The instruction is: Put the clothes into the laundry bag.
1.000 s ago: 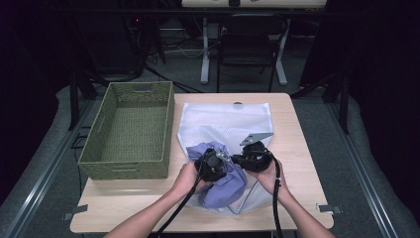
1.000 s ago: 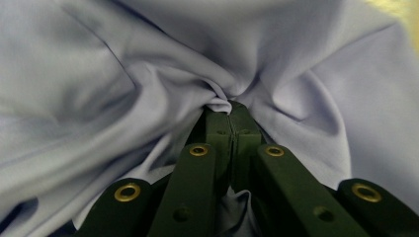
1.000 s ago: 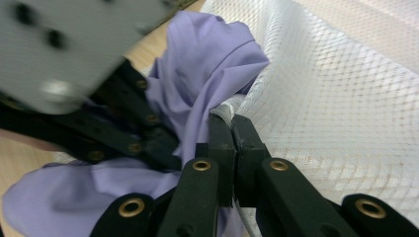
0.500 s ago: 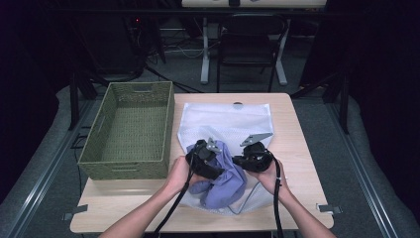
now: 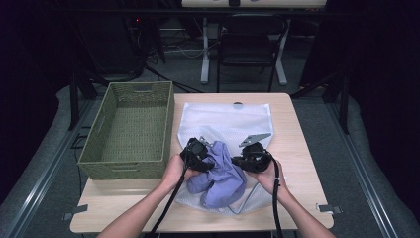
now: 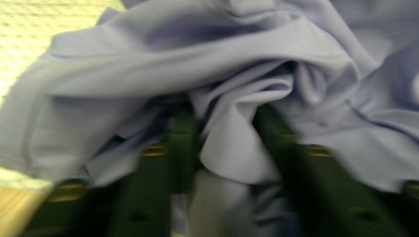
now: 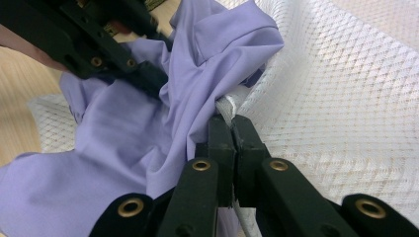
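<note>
Softly crumpled lilac cloth (image 5: 220, 173) bunches against diamond-mesh white bag (image 5: 233, 124).

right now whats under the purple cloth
The white mesh bag lies under the purple cloth, its netting showing around the cloth. Whatever lies directly beneath the bunched folds is covered.
</note>
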A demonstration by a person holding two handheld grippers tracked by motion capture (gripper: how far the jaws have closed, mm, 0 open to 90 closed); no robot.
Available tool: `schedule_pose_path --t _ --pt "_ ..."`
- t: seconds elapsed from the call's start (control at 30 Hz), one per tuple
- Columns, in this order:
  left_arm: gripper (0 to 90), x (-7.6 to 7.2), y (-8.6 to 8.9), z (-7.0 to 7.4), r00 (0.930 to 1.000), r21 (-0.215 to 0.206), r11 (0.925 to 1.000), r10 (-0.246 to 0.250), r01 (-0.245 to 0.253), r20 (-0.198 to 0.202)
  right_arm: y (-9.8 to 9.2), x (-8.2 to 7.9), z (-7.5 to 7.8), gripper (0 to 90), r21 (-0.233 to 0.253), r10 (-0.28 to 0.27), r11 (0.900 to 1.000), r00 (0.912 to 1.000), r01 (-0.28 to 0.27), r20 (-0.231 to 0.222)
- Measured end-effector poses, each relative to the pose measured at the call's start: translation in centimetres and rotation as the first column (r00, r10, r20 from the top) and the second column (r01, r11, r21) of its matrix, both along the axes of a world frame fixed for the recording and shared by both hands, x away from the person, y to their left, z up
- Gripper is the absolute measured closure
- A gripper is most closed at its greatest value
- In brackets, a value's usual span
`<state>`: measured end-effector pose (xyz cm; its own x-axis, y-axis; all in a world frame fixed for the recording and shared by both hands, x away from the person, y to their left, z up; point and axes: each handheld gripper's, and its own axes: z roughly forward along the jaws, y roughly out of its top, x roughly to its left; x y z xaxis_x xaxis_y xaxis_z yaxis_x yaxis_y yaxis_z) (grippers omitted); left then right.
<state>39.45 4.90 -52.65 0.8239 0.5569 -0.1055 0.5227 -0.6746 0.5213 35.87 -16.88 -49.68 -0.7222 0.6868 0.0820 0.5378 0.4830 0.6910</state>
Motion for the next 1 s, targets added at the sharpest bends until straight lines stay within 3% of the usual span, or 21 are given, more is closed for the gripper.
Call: schedule_pose_path --t 0.1,0.17,0.27,0.4,0.6,0.67,0.8,1.0 --pt "86.8 -0.7 -0.4 0.7 0.9991 -0.002 0.9995 -0.032 0.033 0.025 0.0 0.0 0.0 89.0 0.002 -0.001 1.000 1.0000 0.001 0.001" --pt "87.4 -1.3 -0.6 1.5 0.9970 -0.007 0.9977 -0.067 0.068 0.038 0.0 0.0 0.1 89.0 0.005 -0.004 1.000 1.0000 0.004 0.008" --pt "87.5 -2.6 -1.5 2.4 0.9924 -0.050 0.9918 -0.116 0.118 0.041 0.0 -0.1 0.2 89.0 0.015 -0.007 1.000 0.9999 0.006 0.013" --pt "87.3 -3.8 -3.2 1.9 0.9860 -0.052 0.9851 -0.162 0.164 0.040 0.1 -0.2 0.6 89.0 0.034 -0.009 0.999 0.9997 0.008 0.020" --pt "86.2 -3.0 -4.1 -0.4 0.9942 -0.020 0.9961 -0.084 0.086 0.066 0.3 -0.5 1.0 89.0 0.042 0.005 0.999 0.9996 -0.006 0.029" --pt "84.4 -2.9 -3.9 -0.7 0.9957 -0.024 0.9978 -0.060 0.061 0.070 0.3 -0.5 0.8 89.0 0.037 0.009 0.999 0.9998 -0.010 0.016" --pt "74.4 -2.9 -3.5 -0.2 0.9959 -0.015 0.9976 -0.067 0.068 0.061 0.2 -0.3 0.4 88.9 0.024 0.012 1.000 0.9999 -0.012 0.000" --pt "51.9 -3.9 -2.1 2.3 0.9914 -0.019 0.9955 -0.091 0.093 0.095 -0.1 -0.2 0.4 88.9 0.024 0.006 1.000 1.0000 -0.006 -0.002"
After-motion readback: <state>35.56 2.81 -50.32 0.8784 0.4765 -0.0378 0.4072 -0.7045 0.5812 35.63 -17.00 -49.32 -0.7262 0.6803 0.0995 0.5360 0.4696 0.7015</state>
